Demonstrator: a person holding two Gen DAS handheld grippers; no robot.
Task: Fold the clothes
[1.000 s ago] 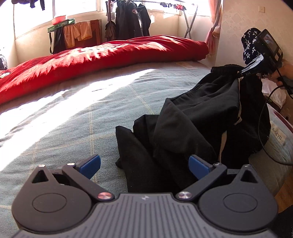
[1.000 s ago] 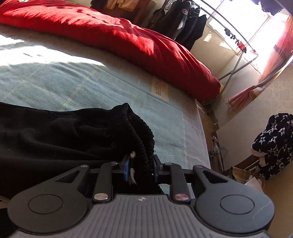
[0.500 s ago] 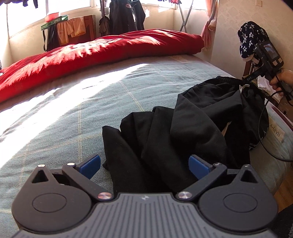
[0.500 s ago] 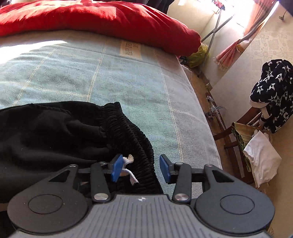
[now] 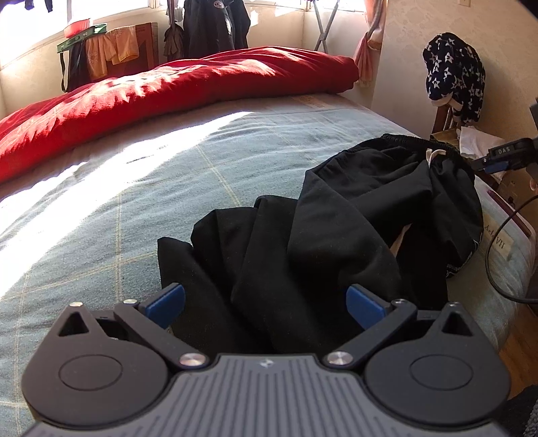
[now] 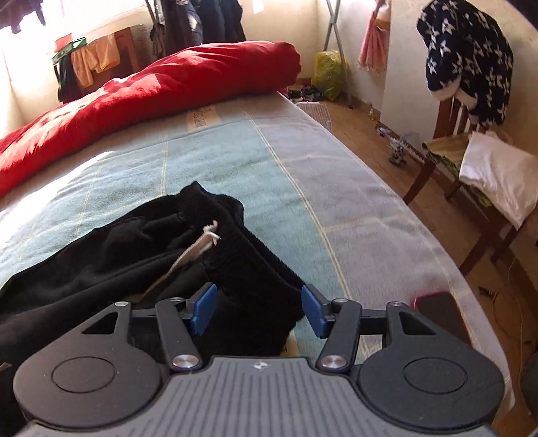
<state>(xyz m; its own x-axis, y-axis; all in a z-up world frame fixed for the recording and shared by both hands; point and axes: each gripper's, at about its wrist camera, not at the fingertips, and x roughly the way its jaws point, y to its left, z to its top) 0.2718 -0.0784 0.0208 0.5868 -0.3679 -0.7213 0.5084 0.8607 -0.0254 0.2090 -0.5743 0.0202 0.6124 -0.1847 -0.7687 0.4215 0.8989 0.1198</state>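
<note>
The black pants [image 5: 336, 235] are soft, matt cloth. The bed [image 5: 134, 201] cover is rough woven cloth. The chair [image 6: 433, 168] is brown wood.

Sunlit windows [image 5: 30, 30] light a red duvet [image 5: 168, 90], pale walls [image 5: 403, 50] and a wooden chair [image 6: 447, 161].

One crumpled pair of black cotton trousers [image 5: 353, 228] lies on one pale blue checked bed cover [image 5: 134, 201], beside one long red quilt [image 5: 175, 87]. Two black grippers with blue pads are in view, the left gripper [image 5: 265, 302] and the right gripper [image 6: 258, 311]. One wooden chair [image 6: 470, 158] carries one navy star-patterned garment [image 6: 470, 64].
</note>
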